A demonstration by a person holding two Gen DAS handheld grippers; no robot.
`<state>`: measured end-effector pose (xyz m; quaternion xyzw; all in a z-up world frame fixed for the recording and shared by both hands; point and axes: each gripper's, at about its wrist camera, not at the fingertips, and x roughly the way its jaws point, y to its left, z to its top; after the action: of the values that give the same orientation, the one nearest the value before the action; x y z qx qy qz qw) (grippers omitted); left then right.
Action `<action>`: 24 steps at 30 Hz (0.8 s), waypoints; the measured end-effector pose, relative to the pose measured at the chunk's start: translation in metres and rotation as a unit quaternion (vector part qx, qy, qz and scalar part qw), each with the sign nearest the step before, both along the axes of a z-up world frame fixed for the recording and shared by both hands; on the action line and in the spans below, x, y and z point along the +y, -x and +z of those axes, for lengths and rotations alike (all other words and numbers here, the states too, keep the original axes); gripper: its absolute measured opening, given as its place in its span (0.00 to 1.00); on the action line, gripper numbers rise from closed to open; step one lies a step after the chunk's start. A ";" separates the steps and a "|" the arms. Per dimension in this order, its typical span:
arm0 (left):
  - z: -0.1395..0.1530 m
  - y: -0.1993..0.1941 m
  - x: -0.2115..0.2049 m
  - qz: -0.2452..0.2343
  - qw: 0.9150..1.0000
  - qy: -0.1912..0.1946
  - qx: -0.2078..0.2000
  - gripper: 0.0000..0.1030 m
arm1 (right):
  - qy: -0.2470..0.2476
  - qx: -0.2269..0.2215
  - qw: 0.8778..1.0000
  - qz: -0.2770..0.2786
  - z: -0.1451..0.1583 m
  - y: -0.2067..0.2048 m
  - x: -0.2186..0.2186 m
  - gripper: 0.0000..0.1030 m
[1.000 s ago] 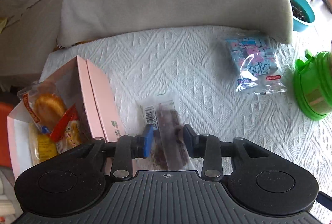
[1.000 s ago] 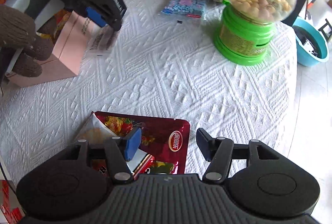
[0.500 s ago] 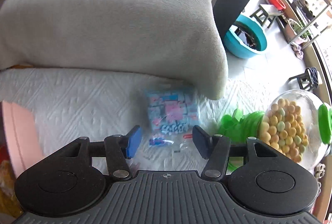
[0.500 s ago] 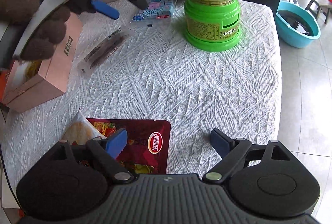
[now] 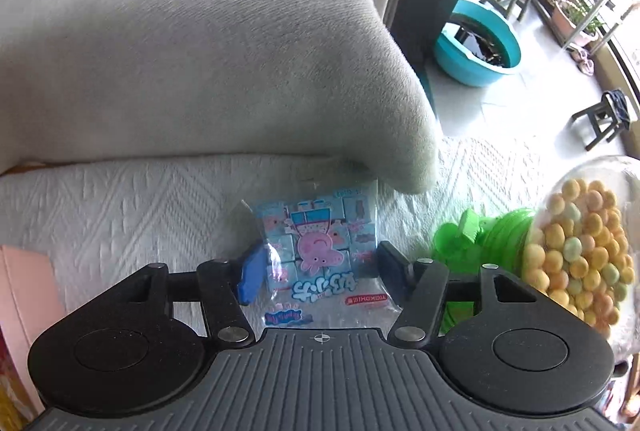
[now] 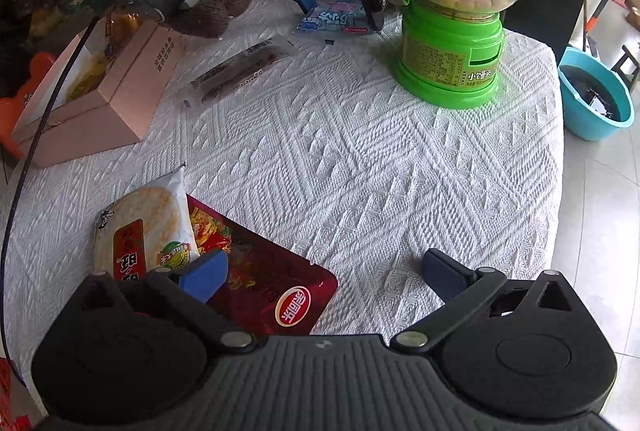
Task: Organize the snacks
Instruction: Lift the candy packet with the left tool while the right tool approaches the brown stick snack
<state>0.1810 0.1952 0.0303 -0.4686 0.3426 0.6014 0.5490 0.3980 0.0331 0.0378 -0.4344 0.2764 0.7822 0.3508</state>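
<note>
A small red label reading "YIGKOHIC", seen upside down, sat on the blue cartoon-pig packet (image 5: 320,255). The green candy dispenser (image 6: 452,59) carried "小馋米" beside its slot, over a panel of print too fine to read. The dark red snack bag (image 6: 272,283) bore a red-and-white oval logo in Chinese characters, not clearly legible.

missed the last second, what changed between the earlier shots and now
The left gripper let go of the dark snack stick, left it lying beside the pink box, and moved over to straddle the blue pig-print packet, jaws open. The right gripper opened wider over the red bag. The green candy dispenser stayed put.
</note>
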 end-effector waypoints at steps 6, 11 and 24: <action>0.015 0.010 -0.064 -0.002 0.999 -0.010 -0.043 0.63 | 0.001 -0.020 1.000 -0.018 -0.001 0.010 0.002 1.00; 0.032 0.026 -0.133 0.028 0.995 -0.017 -0.089 0.63 | -0.014 -0.035 0.999 -0.013 -0.004 0.016 -0.001 1.00; 0.052 0.088 -0.296 0.157 0.978 -0.028 -0.135 0.62 | -0.035 -0.013 0.999 -0.017 0.029 0.067 0.019 0.92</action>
<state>0.0929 -0.1008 0.0822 -0.5779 0.1708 0.6203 0.5020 0.3309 0.0525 0.0672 -0.4269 0.2515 0.7798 0.3827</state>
